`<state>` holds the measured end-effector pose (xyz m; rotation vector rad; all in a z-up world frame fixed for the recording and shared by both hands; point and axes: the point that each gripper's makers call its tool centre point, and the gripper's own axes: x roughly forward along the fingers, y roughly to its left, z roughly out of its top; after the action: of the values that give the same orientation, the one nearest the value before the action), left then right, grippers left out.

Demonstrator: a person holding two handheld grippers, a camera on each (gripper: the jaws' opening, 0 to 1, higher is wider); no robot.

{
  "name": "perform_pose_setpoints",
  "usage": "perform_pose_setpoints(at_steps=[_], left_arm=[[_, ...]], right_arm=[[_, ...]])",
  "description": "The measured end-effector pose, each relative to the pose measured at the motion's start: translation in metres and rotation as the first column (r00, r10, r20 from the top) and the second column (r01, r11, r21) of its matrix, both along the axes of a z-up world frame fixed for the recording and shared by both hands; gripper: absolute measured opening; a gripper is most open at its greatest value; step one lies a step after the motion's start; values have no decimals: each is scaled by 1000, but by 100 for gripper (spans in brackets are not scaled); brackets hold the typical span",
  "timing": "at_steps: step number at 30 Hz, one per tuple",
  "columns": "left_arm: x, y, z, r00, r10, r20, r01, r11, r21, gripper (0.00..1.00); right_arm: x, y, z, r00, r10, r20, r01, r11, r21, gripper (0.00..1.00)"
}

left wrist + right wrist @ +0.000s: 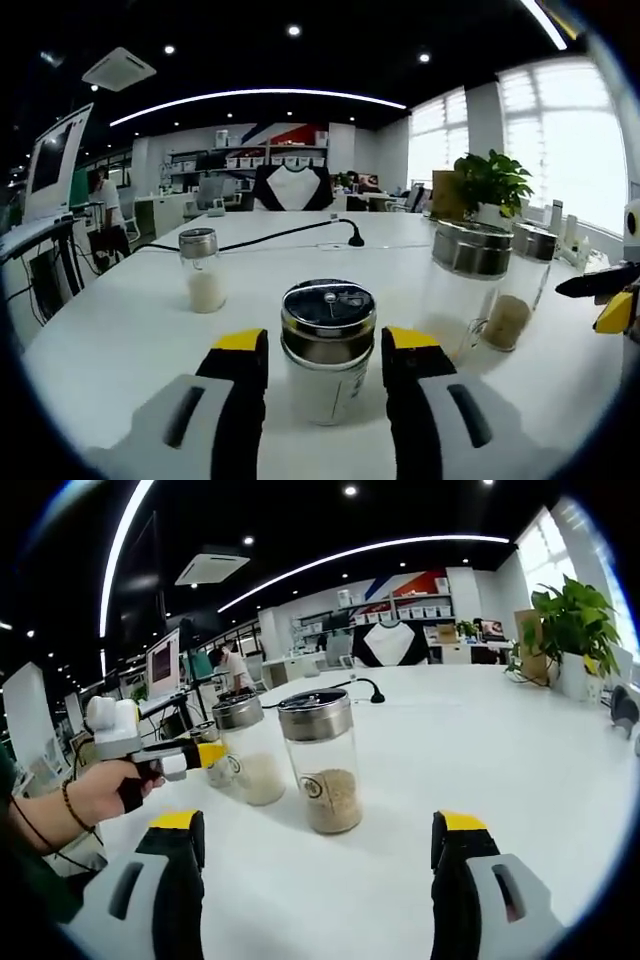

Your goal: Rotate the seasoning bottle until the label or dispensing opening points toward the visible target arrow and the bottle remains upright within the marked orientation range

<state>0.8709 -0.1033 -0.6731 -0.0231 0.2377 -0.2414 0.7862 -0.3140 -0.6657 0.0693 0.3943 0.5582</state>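
Left gripper view: left gripper (327, 355) open, jaws straddling the seasoning bottle (327, 350) without clear contact; bottle upright on the white table (120, 340). Small jar (203, 270) at 10 o'clock, two jars (470, 290) at 2 o'clock. Right gripper view: right gripper (318, 850) wide open, holding nothing; grain jar (322, 760) at 12 o'clock. A hand (100, 790) at 9 o'clock.

White table (120, 330), silver-lidded clear bottle (327, 350) (white contents), yellow-tipped black tongs (325, 352), green plant (492, 182)

Two jars (290, 755) crowd mid-table; white tabletop (500, 750) beyond seems open.
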Motion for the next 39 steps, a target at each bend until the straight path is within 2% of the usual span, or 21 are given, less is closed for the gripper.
perform_pose_setpoints(at_steps=[6, 10, 39], left_arm=[[2, -2, -1, 1000, -15, -1, 15, 1000, 14, 40], [2, -4, -1, 1000, -27, -5, 27, 1000, 1, 37], [5, -5, -2, 989, -144, 26, 144, 990, -5, 37]], right_arm=[[1, -2, 0, 1000, -8, 0, 8, 1000, 3, 96], [1, -2, 1, 1000, -9, 2, 9, 1000, 2, 96], [2, 3, 4, 1000, -1, 10, 1, 1000, -1, 96]])
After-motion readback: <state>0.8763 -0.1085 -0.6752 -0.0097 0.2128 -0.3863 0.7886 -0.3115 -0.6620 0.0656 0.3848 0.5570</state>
